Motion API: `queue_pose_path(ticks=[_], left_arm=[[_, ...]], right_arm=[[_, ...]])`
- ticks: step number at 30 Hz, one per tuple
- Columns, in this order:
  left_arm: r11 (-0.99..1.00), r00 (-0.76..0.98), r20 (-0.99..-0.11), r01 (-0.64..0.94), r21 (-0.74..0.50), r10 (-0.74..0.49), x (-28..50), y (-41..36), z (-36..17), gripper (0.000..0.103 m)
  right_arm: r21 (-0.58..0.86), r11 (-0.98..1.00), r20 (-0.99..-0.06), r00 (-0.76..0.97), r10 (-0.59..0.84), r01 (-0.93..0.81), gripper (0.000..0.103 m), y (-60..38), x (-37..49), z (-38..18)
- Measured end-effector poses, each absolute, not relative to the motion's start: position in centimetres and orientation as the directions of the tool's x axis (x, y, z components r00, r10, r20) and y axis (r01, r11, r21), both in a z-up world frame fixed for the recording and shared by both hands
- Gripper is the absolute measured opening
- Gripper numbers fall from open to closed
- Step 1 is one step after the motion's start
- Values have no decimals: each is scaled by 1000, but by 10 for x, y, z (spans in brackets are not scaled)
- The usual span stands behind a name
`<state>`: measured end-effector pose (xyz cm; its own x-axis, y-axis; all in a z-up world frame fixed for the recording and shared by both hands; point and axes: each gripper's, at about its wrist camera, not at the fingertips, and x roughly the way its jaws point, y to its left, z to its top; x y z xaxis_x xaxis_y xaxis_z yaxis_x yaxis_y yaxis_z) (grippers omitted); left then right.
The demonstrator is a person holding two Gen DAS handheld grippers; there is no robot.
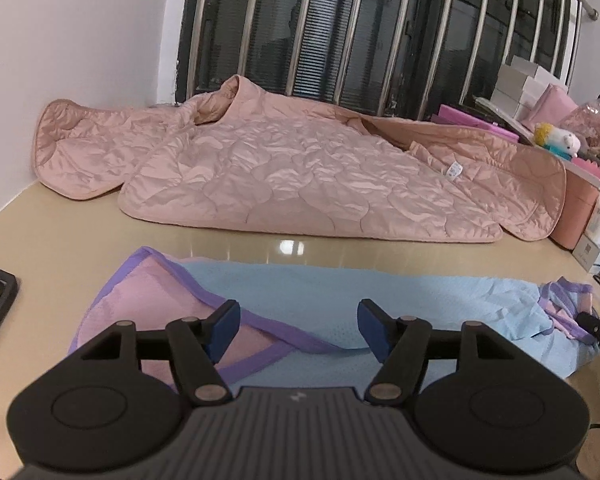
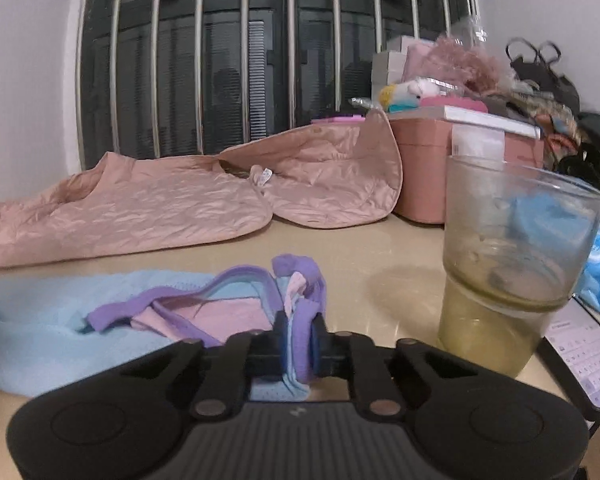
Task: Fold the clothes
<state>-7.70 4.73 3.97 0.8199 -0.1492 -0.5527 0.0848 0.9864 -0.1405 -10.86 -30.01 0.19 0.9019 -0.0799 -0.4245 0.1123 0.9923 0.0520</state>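
We see a blue top [image 1: 340, 300] with purple trim lying flat on the beige table [image 1: 80, 232], close in front of us, and a quilted pink jacket [image 1: 292, 172] spread out behind it against the barred window [image 1: 380, 28]. Our left gripper [image 1: 299, 330] hovers over the top's left end with its jaws apart and nothing between the blue pads [image 1: 224, 330]; below them lies the pink inside of a purple-edged armhole. Our right gripper [image 2: 298, 346] has its jaws closed on a bunched fold of the top's right end, purple trim and blue cloth pinched between the pads. Just to its right stands a glass [image 2: 512, 256] with yellowish liquid, and a phone [image 2: 584, 360] lies at the table's edge beside it. Pink boxes [image 2: 428, 176] and clutter pile up beyond, on the right.
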Motion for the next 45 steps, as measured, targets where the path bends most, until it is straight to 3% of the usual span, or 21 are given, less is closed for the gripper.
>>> queue_pose_path(ticks=[3,7,11,13,15,17,20,23,27,32,34,35,37,40,42,45], left_arm=[[987,835,-533,67,-146,-135,-83,55,45,66],[984,861,-500,7,-181,-98,-91,74,53,66],[979,869,-491,-52,-199,-54,-97,94,58,66],[976,869,-494,-74,-204,-37,-101,102,58,67],[977,871,-491,-86,-197,-22,-107,107,59,68],[975,872,-490,-108,-196,-2,-112,113,58,68],[968,876,-482,-140,-211,21,-120,120,58,68],[971,868,-494,-163,-177,55,-125,119,55,68],[973,844,-526,-198,-123,105,-130,115,45,68],[972,820,-539,-236,-11,193,-138,101,34,69],[972,809,-551,-233,24,207,-139,97,31,69],[972,802,-560,-233,25,207,-139,96,29,69],[972,788,-581,-234,19,201,-138,97,25,69],[971,769,-610,-238,7,193,-136,101,21,69],[969,761,-620,-245,-2,191,-136,103,22,69],[968,761,-623,-248,-28,178,-137,105,22,66]], right_arm=[[69,996,-371,928,-32,62,7,-292,-112,25],[13,991,-317,939,131,-134,7,-238,-121,55],[-104,945,-399,883,246,-310,9,-165,-116,32],[-122,927,-459,849,263,-354,18,-144,-112,19],[-121,914,-498,820,282,-388,47,-134,-112,14],[-92,910,-463,827,319,-403,55,-136,-123,26],[-17,906,-406,831,379,-422,51,-150,-133,49],[0,940,-375,871,317,-342,39,-170,-128,61],[-67,948,-506,829,238,-313,31,-173,-104,32],[-115,890,-496,802,333,-441,31,-160,-101,61],[-130,835,-452,781,431,-535,41,-151,-97,92],[-145,794,-445,755,481,-591,54,-145,-92,106],[-165,638,-510,618,598,-752,55,-123,-65,121],[-93,433,-608,395,688,-897,47,-73,-11,123],[-42,317,-661,264,702,-948,45,-38,23,121],[-58,271,-732,226,643,-961,45,15,55,102]])
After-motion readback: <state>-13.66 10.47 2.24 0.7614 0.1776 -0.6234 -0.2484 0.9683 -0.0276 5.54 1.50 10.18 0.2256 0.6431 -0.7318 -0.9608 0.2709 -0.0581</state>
